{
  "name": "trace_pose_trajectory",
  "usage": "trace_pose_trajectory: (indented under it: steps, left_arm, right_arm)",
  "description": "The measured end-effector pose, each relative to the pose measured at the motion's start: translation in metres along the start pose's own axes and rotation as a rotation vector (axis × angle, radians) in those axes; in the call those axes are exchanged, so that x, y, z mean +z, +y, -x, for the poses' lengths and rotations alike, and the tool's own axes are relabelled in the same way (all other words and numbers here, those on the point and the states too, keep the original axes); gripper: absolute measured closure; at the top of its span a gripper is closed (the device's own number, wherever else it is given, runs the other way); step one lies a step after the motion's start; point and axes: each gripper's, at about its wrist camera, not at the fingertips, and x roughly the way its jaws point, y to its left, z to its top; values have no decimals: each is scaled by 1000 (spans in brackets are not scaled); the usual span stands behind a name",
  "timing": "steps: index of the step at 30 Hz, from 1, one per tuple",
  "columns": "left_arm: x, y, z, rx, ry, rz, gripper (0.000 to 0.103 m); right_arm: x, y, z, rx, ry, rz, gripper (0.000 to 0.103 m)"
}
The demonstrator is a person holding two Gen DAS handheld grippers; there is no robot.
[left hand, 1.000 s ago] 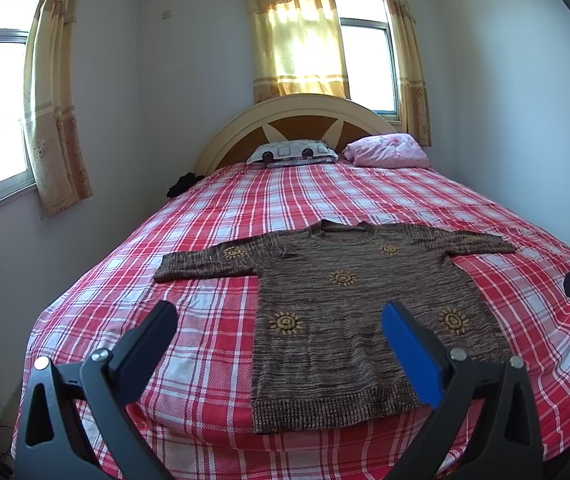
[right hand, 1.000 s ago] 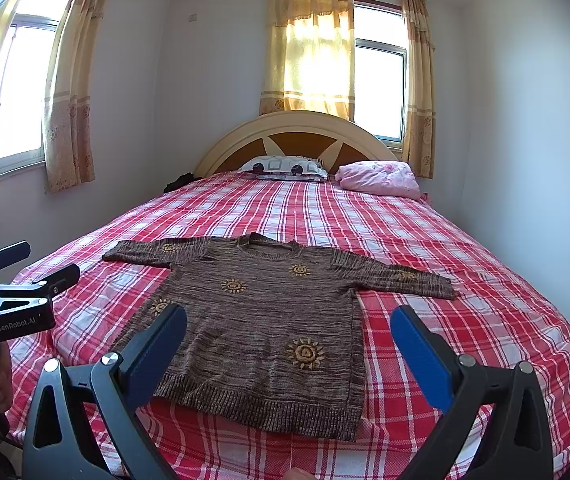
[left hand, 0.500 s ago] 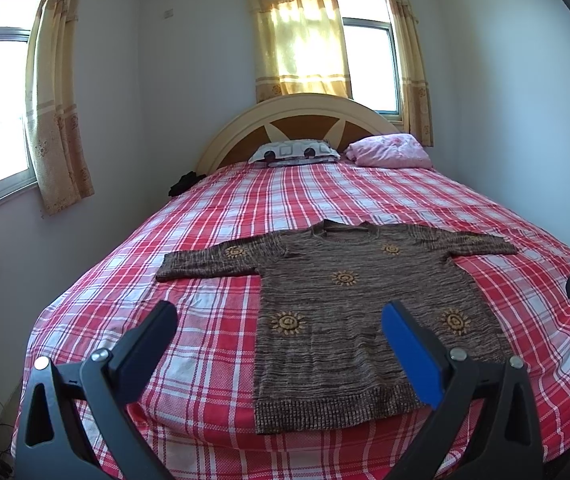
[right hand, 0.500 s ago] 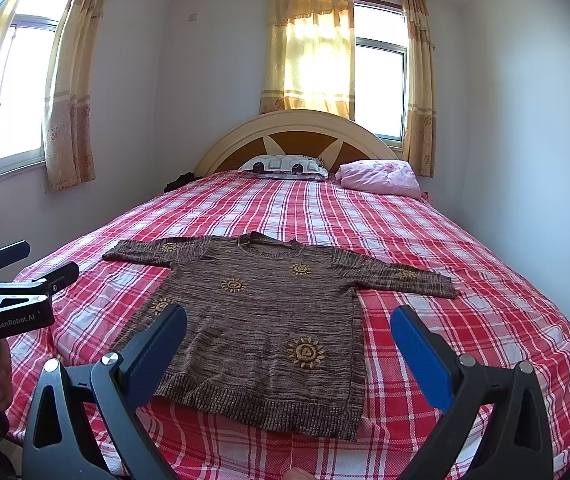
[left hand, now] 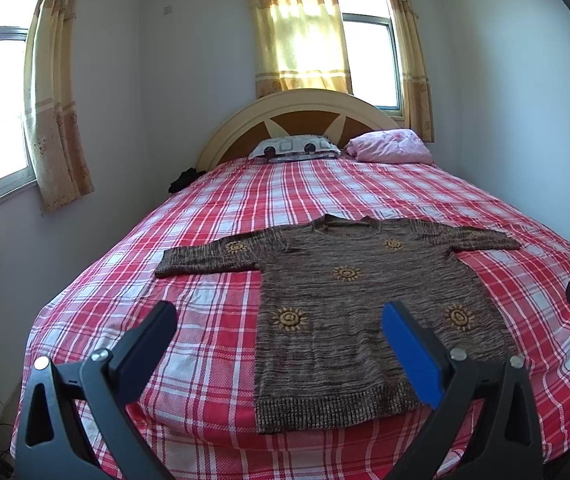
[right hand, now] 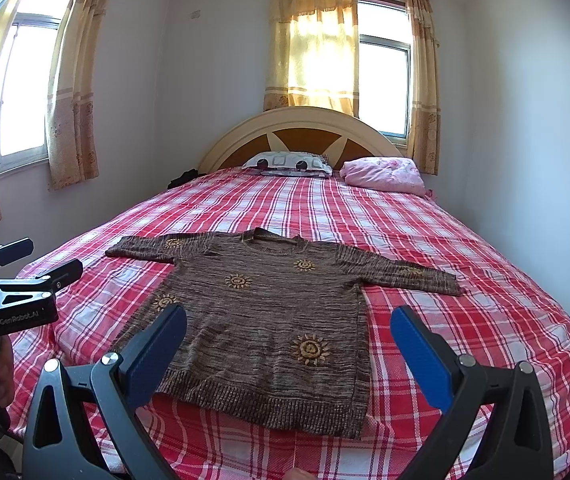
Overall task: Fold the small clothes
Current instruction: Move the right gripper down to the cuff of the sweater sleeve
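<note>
A brown knitted sweater with yellow sun motifs lies flat, face up, on the red plaid bed, sleeves spread out, hem toward me. It also shows in the right wrist view. My left gripper is open and empty, held above the foot of the bed near the sweater's left hem corner. My right gripper is open and empty, held above the hem's right part. The left gripper's body shows at the left edge of the right wrist view.
A patterned pillow and a pink folded blanket lie at the headboard. A dark item sits at the bed's far left edge. Walls and curtained windows surround the bed.
Both grippers have stayed nearly still, open. The left view has drifted very slightly. The sweater has not moved.
</note>
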Motion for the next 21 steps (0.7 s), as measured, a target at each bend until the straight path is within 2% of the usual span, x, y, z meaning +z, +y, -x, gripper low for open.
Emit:
trace_pose_trajectory:
  steps: [4,8,14,21]
  left_arm:
    - [-5,-1,-18,9,21,-10,0]
    - [-9,-2,-48,20,56,-8,0]
    - [-11,-6,-104,38,125,-27,0]
    - [-5,-3,-159,65,166,-29,0]
  right_arm:
    - [-7,-5,-13,29,13,-5,1]
    - [-14,-22,-39,10,51,-24,1]
    - [-20,-66,-92,-22,130,-80,1]
    - [-16,-128,-144,-37,194,-176,1]
